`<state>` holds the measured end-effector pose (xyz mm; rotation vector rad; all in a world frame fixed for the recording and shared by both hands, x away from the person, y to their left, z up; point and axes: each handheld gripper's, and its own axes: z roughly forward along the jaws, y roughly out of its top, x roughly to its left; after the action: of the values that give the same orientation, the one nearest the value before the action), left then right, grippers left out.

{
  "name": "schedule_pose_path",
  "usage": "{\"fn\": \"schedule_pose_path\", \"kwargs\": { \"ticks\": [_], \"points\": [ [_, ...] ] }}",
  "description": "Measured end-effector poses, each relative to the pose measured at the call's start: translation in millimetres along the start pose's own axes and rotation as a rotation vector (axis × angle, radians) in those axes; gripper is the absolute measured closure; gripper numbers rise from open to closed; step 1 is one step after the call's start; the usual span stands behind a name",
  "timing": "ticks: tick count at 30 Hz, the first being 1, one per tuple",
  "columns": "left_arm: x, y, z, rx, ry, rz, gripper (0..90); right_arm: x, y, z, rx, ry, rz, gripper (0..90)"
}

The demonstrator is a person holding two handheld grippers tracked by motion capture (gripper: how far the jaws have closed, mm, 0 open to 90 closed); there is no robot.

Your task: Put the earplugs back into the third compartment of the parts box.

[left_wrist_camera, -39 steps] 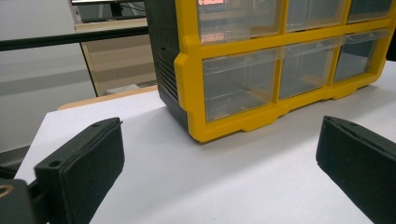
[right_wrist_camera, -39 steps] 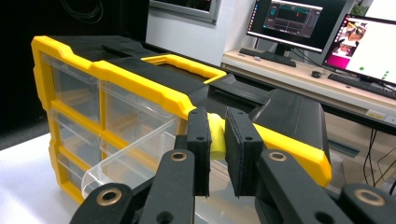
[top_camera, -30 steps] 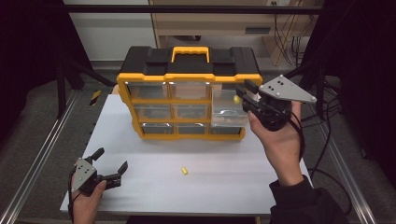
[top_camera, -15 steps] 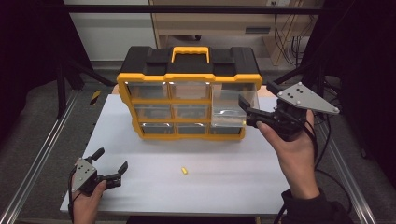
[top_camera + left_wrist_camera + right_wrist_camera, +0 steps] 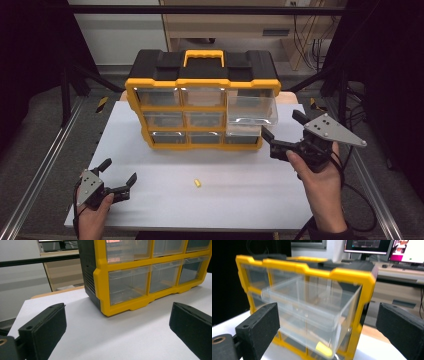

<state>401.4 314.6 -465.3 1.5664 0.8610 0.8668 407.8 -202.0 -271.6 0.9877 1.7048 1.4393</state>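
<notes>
Just released: right tool (image 5: 283, 134) a second ago up at the top right drawer (image 5: 251, 110) of the yellow and black organiser (image 5: 202, 107), now backed off and lowered to the right of the box, jaws having just been opening and standing wide apart with nothing between them. Drawer left pulled out, jutting forward of the frame, clear and open at the top; seen close in the right gripper view as drawer (image 5: 312, 315). Small yellow piece (image 5: 197, 183) lying on the white worktop (image 5: 240, 200), well apart from both tools. Left tool (image 5: 118, 178) unmoved near the front left corner, jaws spread, empty. Probably the opening step done; next likely fetching that piece for the drawer.
</notes>
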Motion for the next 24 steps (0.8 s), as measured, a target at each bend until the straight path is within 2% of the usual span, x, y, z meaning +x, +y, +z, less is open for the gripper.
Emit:
{"fn": "schedule_pose_path", "kwargs": {
  "ticks": [4, 10, 15, 24],
  "points": [
    [-0.3, 0.0, 0.1, -0.001, -0.003, -0.001, 0.6, 0.9, -20.9, 2.7, 0.029, 0.009, 0.035, 5.5],
    [-0.2, 0.0, 0.1, -0.001, -0.005, 0.001, 0.6, 2.5, -50.4, 9.2, 0.089, 0.015, 0.059, 6.0],
    [-0.1, 0.0, -0.4, -0.004, -0.007, 0.001, 0.6, 9.1, -75.8, 18.2, 0.147, 0.037, 0.079, 6.1],
    [0.4, 0.0, -0.8, -0.007, -0.007, -0.001, 0.5, 26.1, -97.6, 34.1, 0.219, 0.085, 0.072, 5.9]
  ]
}}
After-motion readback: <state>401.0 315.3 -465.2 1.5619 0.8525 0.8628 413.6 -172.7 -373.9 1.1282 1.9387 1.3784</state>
